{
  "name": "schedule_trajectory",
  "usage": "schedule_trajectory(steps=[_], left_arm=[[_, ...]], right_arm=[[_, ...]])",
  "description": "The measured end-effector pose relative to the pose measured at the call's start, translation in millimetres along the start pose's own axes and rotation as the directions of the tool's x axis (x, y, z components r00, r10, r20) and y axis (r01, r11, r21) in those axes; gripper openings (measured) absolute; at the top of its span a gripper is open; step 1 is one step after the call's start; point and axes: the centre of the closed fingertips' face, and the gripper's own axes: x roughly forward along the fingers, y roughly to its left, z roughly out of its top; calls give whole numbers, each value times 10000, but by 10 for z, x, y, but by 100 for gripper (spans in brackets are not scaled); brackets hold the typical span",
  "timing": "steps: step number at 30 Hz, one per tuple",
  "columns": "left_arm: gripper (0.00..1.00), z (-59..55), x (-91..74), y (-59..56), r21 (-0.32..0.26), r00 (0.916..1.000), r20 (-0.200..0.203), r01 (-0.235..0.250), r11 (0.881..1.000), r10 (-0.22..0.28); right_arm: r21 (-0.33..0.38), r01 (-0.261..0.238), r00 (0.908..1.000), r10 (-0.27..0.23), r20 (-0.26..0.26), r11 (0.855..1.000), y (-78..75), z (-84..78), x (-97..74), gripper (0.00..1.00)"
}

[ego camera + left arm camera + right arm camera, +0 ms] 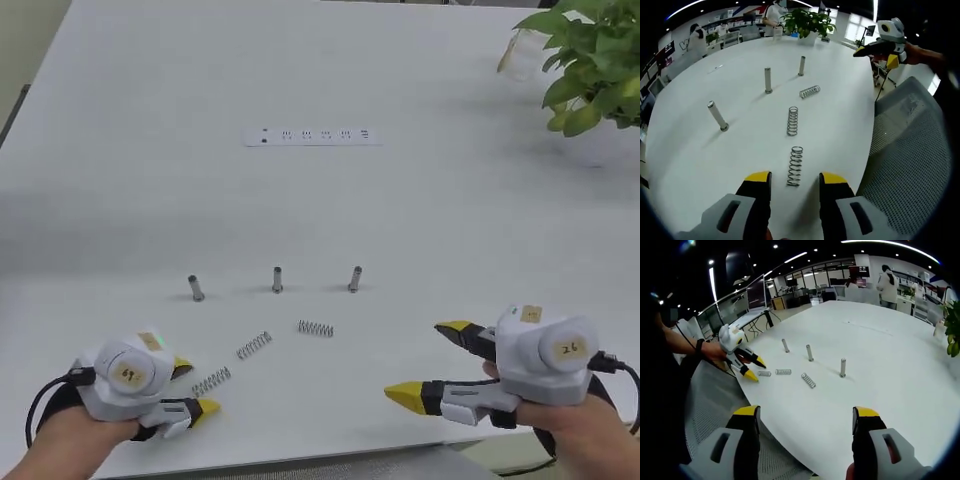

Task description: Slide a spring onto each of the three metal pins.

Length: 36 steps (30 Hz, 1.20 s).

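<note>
Three short metal pins stand upright in a row on the white table: left pin, middle pin, right pin. All three are bare. In front of them lie three loose springs. My left gripper is open at the table's near left edge. The nearest spring lies flat with its near end between the yellow fingertips, untouched. My right gripper hangs open and holds nothing at the near right, well clear of the springs; its own view shows the pins ahead.
A white power strip lies further back on the table. A potted plant stands at the far right corner. A grey mesh chair sits off the near table edge. People stand in the background of the room.
</note>
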Motion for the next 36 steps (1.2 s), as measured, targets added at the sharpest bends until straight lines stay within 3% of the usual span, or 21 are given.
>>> schedule_trajectory(steps=[14, 29, 36], left_arm=[[3, -18, 26, 27, 493, 9997, -171, -177, 9986, 185], [2, -17, 7, 47, 246, 9996, -232, -184, 9995, 189], [2, 111, -119, 53, 469, 9998, 0, -206, 9987, 206]], right_arm=[[45, -32, 10000, 32, 1, 10000, -2, -18, 8, 74], [29, -80, 10000, 80, 18, 10000, 17, -11, 8, 73], [-14, -249, 9997, 249, 32, 9997, 63, 8, 47, 73]])
